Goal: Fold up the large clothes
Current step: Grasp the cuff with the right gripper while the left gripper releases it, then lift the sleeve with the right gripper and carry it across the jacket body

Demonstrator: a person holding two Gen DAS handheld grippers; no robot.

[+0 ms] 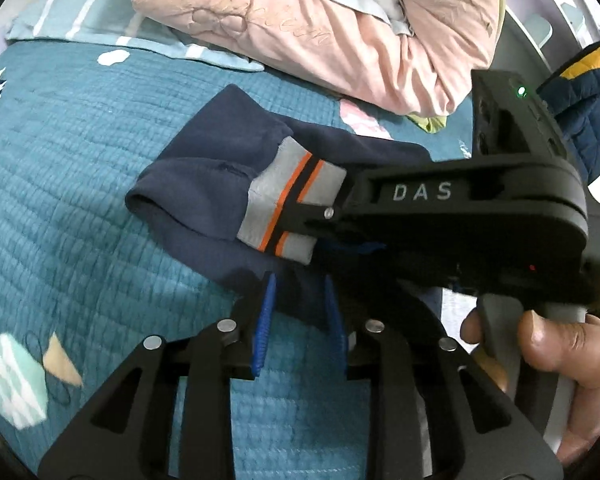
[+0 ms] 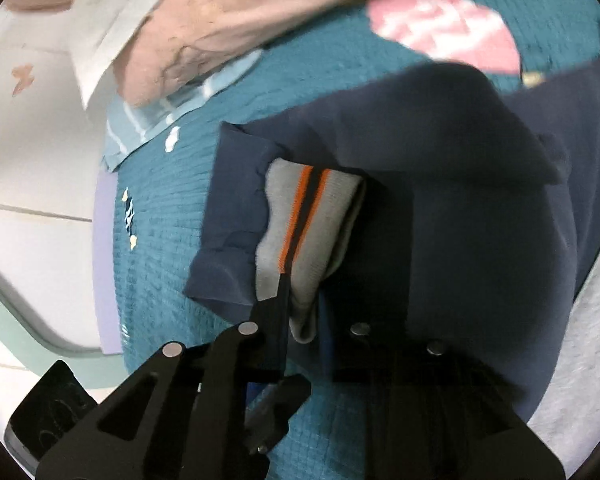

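On the teal bedspread (image 1: 80, 160) we see the navy garment (image 1: 204, 168) lying folded. Our right gripper (image 2: 300, 304) pinches its grey cuff (image 2: 300, 216) (orange-striped). Our left gripper (image 1: 300, 312) stands narrowly parted over navy cloth, its blue pads (image 1: 266, 312) not visibly pressing it.

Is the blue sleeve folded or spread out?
Folded. The sleeve doubles back over the blue top, its grey cuff lying on top.
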